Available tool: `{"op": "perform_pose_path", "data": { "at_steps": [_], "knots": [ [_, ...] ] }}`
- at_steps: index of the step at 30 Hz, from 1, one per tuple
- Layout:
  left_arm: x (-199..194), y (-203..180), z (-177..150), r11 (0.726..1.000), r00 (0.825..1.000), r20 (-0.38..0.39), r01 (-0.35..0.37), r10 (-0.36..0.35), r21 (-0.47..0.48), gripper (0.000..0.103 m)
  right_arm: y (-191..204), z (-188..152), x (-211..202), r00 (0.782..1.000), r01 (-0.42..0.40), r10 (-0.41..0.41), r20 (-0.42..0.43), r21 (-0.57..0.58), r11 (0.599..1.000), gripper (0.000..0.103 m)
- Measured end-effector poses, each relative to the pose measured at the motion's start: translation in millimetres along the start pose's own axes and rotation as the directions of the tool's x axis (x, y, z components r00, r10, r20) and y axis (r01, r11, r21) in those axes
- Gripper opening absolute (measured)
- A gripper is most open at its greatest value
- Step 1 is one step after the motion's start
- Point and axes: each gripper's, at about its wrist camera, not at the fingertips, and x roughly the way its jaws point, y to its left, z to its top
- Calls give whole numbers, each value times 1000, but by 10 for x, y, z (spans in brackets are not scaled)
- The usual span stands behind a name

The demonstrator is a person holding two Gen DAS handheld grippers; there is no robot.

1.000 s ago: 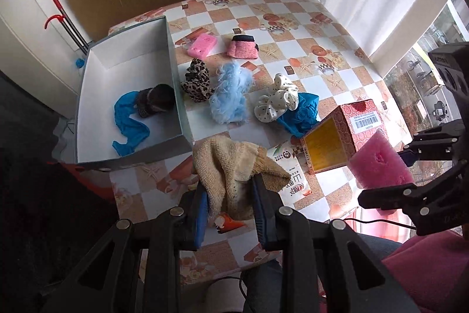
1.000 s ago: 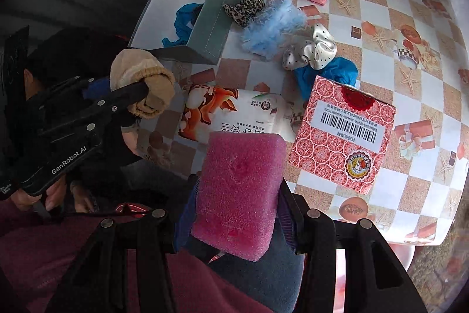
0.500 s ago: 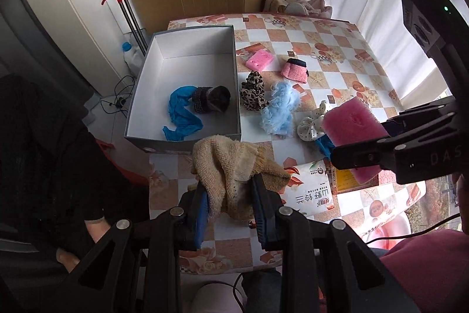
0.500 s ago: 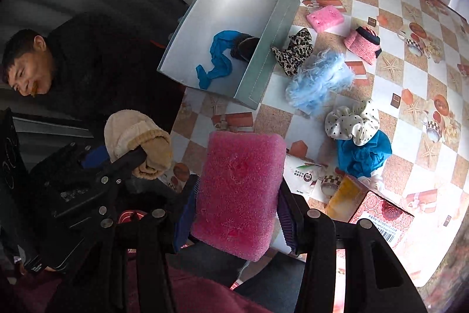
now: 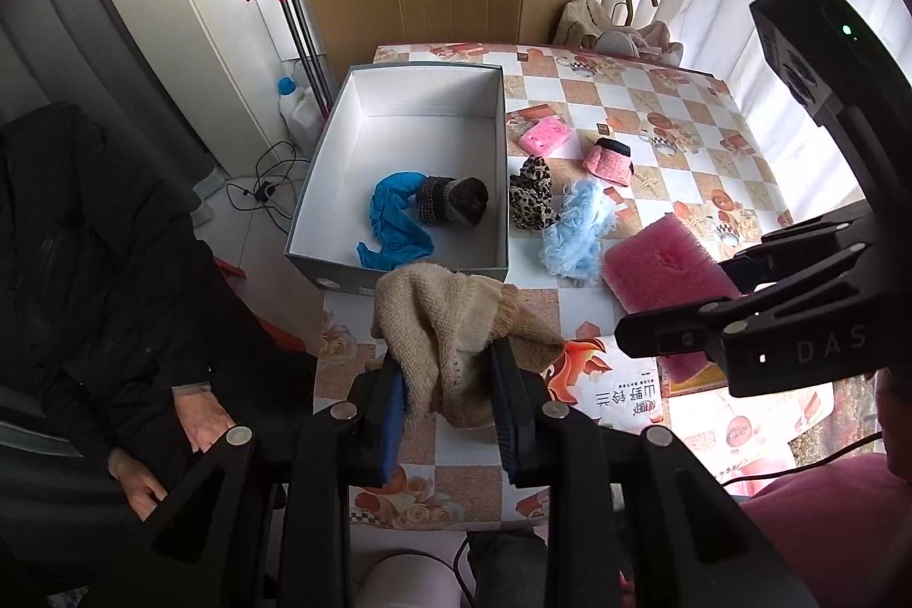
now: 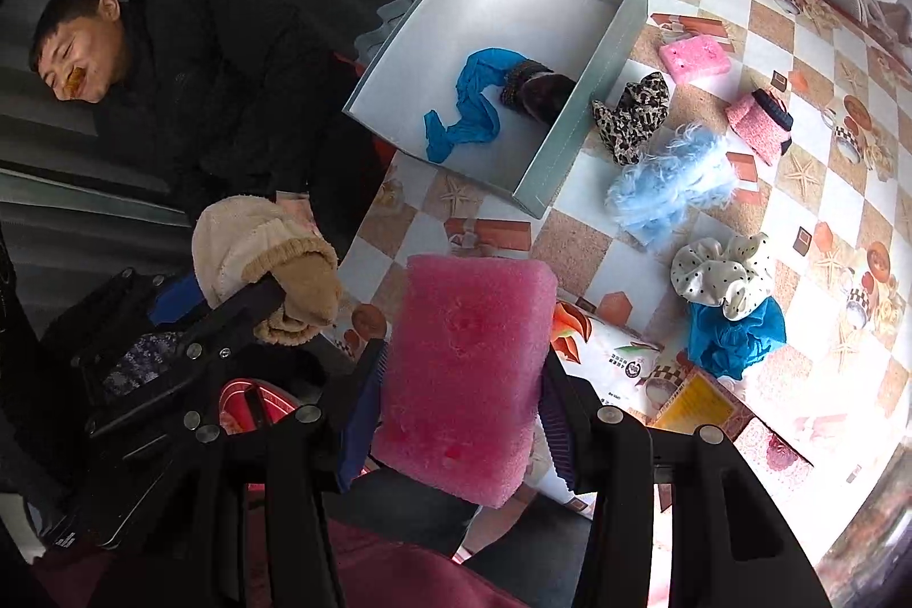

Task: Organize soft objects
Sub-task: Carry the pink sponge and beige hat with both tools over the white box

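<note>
L tool (image 5: 447, 400) grips the beige knit hat (image 5: 450, 317); R tool (image 6: 461, 414) grips the big pink sponge (image 6: 464, 380), both near the box (image 5: 319, 163) on the worktop (image 5: 707, 135).

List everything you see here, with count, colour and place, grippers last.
Open cardboard box: 1, grey outside, white inside, table's left edge.
Blue stocking: 1, in box.
Dark knitted sock: 1, in box.
Leopard-print cloth: 1, beside box.
Fluffy light-blue cloth: 1, mid-table.
Small pink sponge: 1, far side.
Pink sock: 1, black-cuffed, far side.
Polka-dot scrunchie: 1, white.
Blue cloth: 1, under scrunchie.
Left gripper: clamps beige knitted garment.
Right gripper: clamps large pink sponge.
</note>
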Motion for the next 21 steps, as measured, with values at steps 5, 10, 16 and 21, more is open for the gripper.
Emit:
{"op": "perform_pose_path", "data": {
  "at_steps": [5,10,16,21],
  "knots": [
    [-19,47,-6,1000,1000,6,-15,15,-16,30,36,67,46,1000,8,-8,-12,-17,1000,52],
    [-22,114,-24,999,1000,7,-25,25,-38,30,78,138,119,1000,2,-3,-31,-32,999,52],
    [11,165,-24,998,1000,-5,-29,29,-50,30,101,181,169,999,-1,-1,-41,-43,999,52],
    [55,186,-9,998,1000,-14,-27,27,-53,30,81,215,173,999,-4,2,-37,-35,999,52]
  ]
}}
